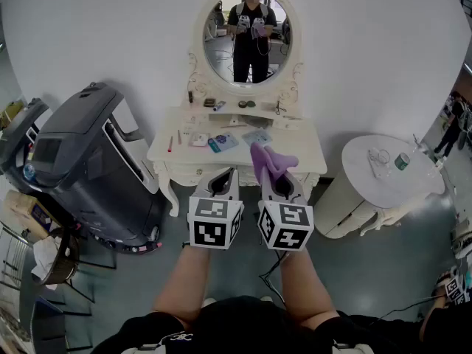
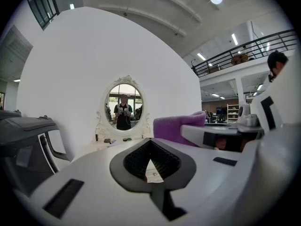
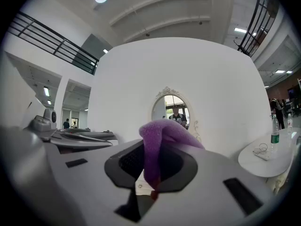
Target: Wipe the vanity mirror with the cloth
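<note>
Left gripper (image 1: 224, 180): I read the jaws as closed tip to tip with nothing between them. Only a thin wedge of the table top shows through the gap behind the tips in the left gripper view.
Right gripper (image 1: 283, 186): clamped on the purple cloth (image 1: 268, 161). In the right gripper view I see the cloth pinched between the dark pads, its free end bunched up above the jaws and flopping to the right.
Cloth position: held up in the air, just on the near side of the table's near edge, right of centre. It is well apart from the glass.
Vanity mirror (image 1: 248, 39): oval, in a white ornate frame, upright at the far edge of the table against the white wall. A person's reflection (image 1: 251, 34) shows in it, with both grippers raised.
Table (image 1: 306, 153): white vanity with curved legs. Small items are scattered over the top, among them a blue packet (image 1: 222, 143); most are too small for me to name.
Grippers together: side by side, near the table's near edge, both pointing toward the mirror.
Left of scene: a large dark grey machine (image 1: 81, 168) stands on the floor beside the table.
Right of scene: a round white side table (image 1: 372, 179) carries a small can (image 1: 402, 161).
</note>
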### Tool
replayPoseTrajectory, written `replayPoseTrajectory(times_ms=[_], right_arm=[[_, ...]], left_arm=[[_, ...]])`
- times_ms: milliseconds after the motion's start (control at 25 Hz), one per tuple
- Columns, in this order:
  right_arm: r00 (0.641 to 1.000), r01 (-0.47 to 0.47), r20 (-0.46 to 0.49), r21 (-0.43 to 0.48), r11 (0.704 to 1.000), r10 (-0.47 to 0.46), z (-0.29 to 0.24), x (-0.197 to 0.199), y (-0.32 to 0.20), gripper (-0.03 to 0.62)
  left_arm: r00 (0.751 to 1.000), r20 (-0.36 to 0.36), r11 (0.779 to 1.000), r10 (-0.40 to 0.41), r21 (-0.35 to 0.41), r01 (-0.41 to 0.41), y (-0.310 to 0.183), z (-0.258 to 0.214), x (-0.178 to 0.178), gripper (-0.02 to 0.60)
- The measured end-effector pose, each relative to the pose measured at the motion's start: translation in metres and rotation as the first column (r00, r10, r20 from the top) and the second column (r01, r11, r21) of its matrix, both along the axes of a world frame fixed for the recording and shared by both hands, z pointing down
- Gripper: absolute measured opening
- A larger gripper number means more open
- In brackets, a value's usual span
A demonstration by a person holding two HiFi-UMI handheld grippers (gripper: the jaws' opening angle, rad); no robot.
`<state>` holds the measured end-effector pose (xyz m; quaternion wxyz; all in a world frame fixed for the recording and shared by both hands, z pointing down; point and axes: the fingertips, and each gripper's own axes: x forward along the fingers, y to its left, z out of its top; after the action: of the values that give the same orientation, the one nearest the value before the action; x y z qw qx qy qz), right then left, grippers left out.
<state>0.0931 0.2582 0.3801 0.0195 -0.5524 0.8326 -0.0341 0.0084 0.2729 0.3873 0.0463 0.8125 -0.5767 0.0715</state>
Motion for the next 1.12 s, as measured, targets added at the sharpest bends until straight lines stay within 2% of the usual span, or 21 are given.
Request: replayPoseTrajectory(times_ms=[120, 320, 520, 800, 1120], right_arm=[[1.000, -0.004, -0.006, -0.007, 1.000, 0.004, 0.005, -0.001, -0.003, 0.054], [0.999, 0.004, 0.037, -0.011, 1.000, -0.004, 0.006, -0.009, -0.005, 0.055], [1.000, 0.007, 0.019, -0.011, 1.000, -0.007, 0.008, -0.024, -0.004, 0.055], [0.999, -0.042, 0.003, 0.001, 0.999, 0.042, 0.011, -0.043, 0.001, 0.055], [0.995, -0.102, -0.001, -0.036, 0.994, 0.102, 0.033, -0.056, 0.012, 0.055]], left_arm=[[1.000, 0.006, 1.000, 0.000, -0.007, 0.001, -0.002, 0.004, -0.002, -0.003], [1.000, 0.012, 1.000, -0.002, -0.004, 0.002, -0.004, 0.005, -0.011, -0.003], [1.000, 0.012, 1.000, 0.005, -0.009, -0.005, -0.006, 0.008, -0.023, -0.003], [0.999, 0.015, 0.999, 0.045, -0.005, -0.045, -0.004, 0.009, -0.040, -0.003], [0.995, 0.015, 0.994, 0.100, -0.047, -0.099, 0.001, 0.030, -0.054, -0.003]])
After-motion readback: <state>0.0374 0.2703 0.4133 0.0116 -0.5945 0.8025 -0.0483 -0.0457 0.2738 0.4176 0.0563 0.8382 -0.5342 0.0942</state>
